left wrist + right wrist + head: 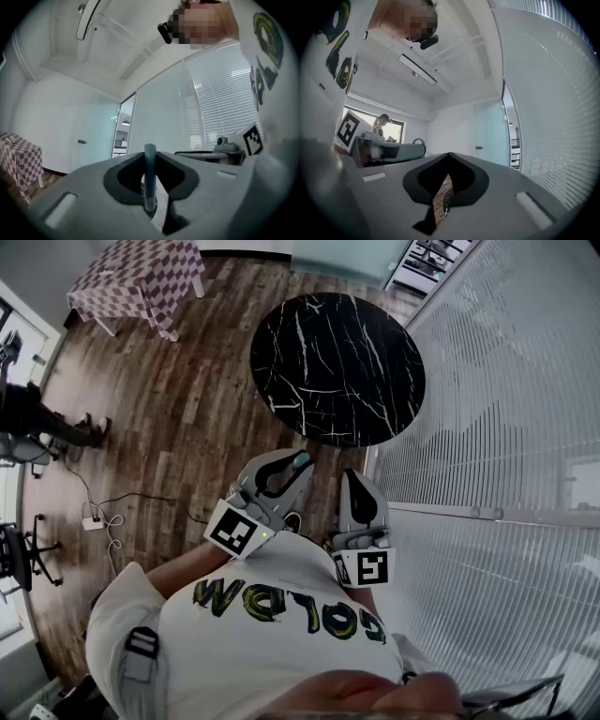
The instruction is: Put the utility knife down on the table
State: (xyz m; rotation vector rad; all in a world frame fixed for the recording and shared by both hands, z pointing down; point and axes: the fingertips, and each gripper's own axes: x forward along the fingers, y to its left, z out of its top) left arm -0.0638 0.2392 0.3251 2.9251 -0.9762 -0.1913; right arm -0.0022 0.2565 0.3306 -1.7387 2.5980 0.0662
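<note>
The utility knife [302, 461] is a slim grey-blue handle, and my left gripper [296, 471] is shut on it. Both are held close to my chest, above the wooden floor. In the left gripper view the knife [149, 173] stands upright, pinched between the jaws. My right gripper [355, 476] hangs just to the right of it, jaws shut with nothing in them; in its own view the right gripper [449, 155] shows only a slit of floor. The round black marble table [337, 367] lies ahead of both grippers, some way off.
A checkered-cloth table [141, 277] stands at the far left. White slatted blinds [497, 427] run along the right side. A power strip with a cable [94, 519] lies on the floor at the left, near a person's legs [47, 423] and an office chair [23, 554].
</note>
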